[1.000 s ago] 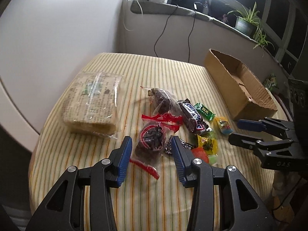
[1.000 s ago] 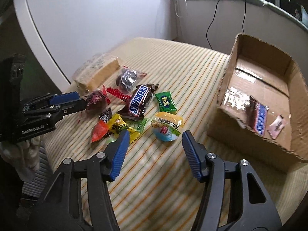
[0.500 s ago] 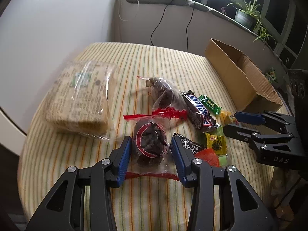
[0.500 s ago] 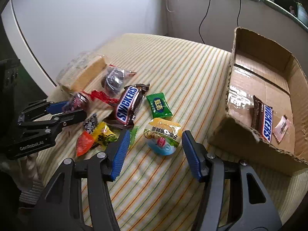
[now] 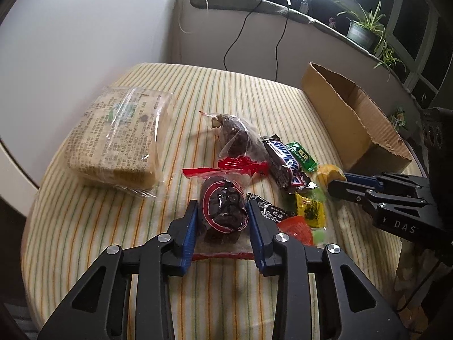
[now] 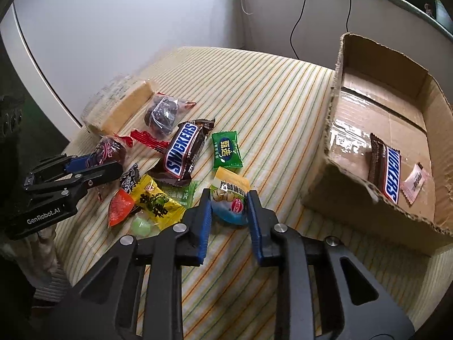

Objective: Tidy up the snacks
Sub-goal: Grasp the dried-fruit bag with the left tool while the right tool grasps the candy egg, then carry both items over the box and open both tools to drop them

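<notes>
Left gripper [image 5: 222, 228], lower centre of its frame: jaws just closed inward, blue pads pressed on both sides of a clear packet of dark dried fruit [image 5: 223, 209] on the striped tablecloth [image 5: 113, 226]. Right gripper [image 6: 228, 212], lower centre of its frame: jaws likewise just closed, clamped on a yellow-and-blue snack packet [image 6: 230, 198]. Left of it: Snickers bar [image 6: 182, 150], green candy [image 6: 226, 150], yellow candy [image 6: 155, 201], orange candy [image 6: 120, 206]. Right: cardboard box [image 6: 339, 195] containing a second Snickers bar [image 6: 388, 170].

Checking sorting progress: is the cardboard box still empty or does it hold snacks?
Not empty. The cardboard box holds a Snickers bar and a small pink packet; its top is open.
</notes>
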Tool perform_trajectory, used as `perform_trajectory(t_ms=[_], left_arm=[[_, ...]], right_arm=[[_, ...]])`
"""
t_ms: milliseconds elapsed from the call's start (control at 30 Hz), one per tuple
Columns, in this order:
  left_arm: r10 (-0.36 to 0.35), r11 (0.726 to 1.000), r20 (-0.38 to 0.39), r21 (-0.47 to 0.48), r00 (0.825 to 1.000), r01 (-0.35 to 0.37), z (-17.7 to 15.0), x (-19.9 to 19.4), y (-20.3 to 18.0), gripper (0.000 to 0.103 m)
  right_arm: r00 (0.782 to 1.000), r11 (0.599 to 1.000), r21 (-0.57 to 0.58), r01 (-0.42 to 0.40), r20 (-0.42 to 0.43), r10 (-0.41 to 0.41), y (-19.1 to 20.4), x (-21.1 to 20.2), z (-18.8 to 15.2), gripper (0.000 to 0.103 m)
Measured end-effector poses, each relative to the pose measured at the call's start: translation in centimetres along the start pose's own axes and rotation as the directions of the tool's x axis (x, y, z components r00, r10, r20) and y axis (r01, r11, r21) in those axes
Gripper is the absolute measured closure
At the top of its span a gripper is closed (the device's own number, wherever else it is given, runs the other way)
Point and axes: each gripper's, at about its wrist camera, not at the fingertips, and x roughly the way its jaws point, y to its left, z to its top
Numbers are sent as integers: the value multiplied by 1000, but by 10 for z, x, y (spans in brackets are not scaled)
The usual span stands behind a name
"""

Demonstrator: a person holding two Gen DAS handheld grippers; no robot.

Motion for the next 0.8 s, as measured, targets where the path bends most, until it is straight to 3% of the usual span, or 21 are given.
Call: perform_trajectory(t_ms=[467,800], left_arm=[[18,1000,72,-12,997,-17,2,-27,-21,71],[-48,998,120,41,992,43,32,-21,-67,71]], right_arm=[[997,998,-13,-58,58,58,1,-32,-6,79],[987,996,-25,-81,139,84,-15,-89,-4,79]])
